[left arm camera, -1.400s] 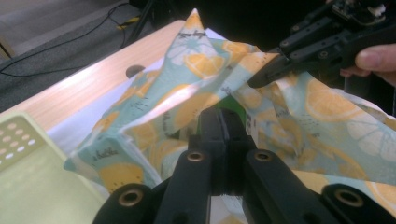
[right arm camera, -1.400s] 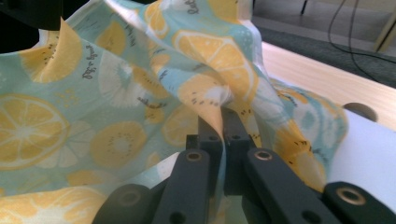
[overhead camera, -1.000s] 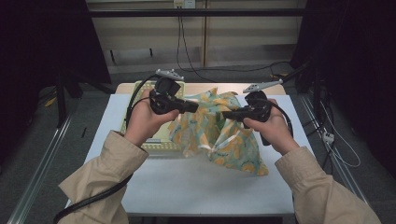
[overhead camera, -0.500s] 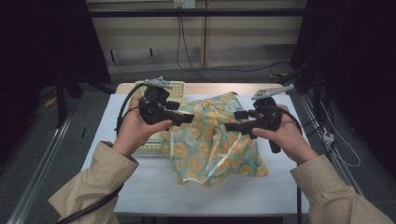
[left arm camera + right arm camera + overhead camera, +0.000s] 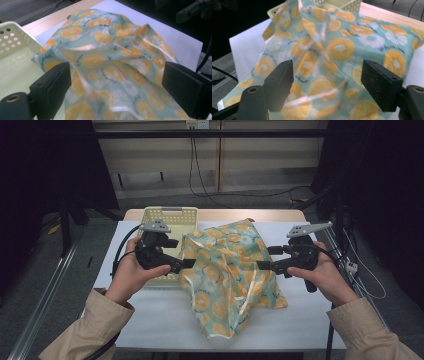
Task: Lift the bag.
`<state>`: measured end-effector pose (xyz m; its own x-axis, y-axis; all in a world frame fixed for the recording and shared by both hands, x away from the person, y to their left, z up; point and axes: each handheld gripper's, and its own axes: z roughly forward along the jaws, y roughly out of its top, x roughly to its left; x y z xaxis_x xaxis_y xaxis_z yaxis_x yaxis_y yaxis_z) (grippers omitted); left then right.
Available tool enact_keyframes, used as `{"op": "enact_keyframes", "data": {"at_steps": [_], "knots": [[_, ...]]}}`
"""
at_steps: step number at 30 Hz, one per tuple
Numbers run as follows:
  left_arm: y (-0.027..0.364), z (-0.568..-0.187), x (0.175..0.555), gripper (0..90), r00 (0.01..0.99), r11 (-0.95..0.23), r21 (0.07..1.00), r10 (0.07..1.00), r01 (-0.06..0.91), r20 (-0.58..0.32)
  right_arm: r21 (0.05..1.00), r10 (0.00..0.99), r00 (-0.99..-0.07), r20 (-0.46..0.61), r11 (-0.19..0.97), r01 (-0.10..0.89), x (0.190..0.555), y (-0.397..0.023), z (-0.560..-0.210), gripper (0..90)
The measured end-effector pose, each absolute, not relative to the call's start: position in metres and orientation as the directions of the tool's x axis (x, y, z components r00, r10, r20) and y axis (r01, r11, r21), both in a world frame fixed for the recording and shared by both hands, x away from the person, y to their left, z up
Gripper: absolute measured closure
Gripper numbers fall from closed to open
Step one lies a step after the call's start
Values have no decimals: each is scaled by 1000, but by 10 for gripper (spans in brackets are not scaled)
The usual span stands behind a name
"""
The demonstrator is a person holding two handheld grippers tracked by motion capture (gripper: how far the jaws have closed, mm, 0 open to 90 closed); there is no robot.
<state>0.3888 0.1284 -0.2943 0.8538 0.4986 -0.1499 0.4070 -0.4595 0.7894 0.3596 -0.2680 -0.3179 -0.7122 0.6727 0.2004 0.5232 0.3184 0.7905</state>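
- One glossy teal wrapping sheet printed with orange slices (image 5: 227, 275), crumpled in a loose mound at the middle of the white-covered table (image 5: 160, 320), near corner trailing toward the front edge, left edge lapping over the basket's rim.
- One pale yellow perforated plastic basket (image 5: 170, 217) toward the back left of the table, partly hidden behind the sheet and the left gripper (image 5: 187, 264).
- Two grippers, one per hand: left at the sheet's left edge, right gripper (image 5: 260, 266) at its right edge, both pointing inward.
- Both sets of jaws standing wide, just opened, sheet lying between them yet clamped by neither.
- Since a second ago: sheet let go and sunk flatter and wider, hands moved apart and lower, more of the basket uncovered.
- Cables and dark frame rails on the floor around the table.
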Motion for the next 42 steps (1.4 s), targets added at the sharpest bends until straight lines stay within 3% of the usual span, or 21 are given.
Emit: {"op": "enact_keyframes", "data": {"at_steps": [20,42], "knots": [[165,-360,357,68,851,-481,771,505,417,-145,759,704,-691,165,357,545,338,-295,-377,229],[191,-421,344,69,816,-460,762,558,456,-151,756,757,-629,178,304,580,306,-317,-434,198]]}}
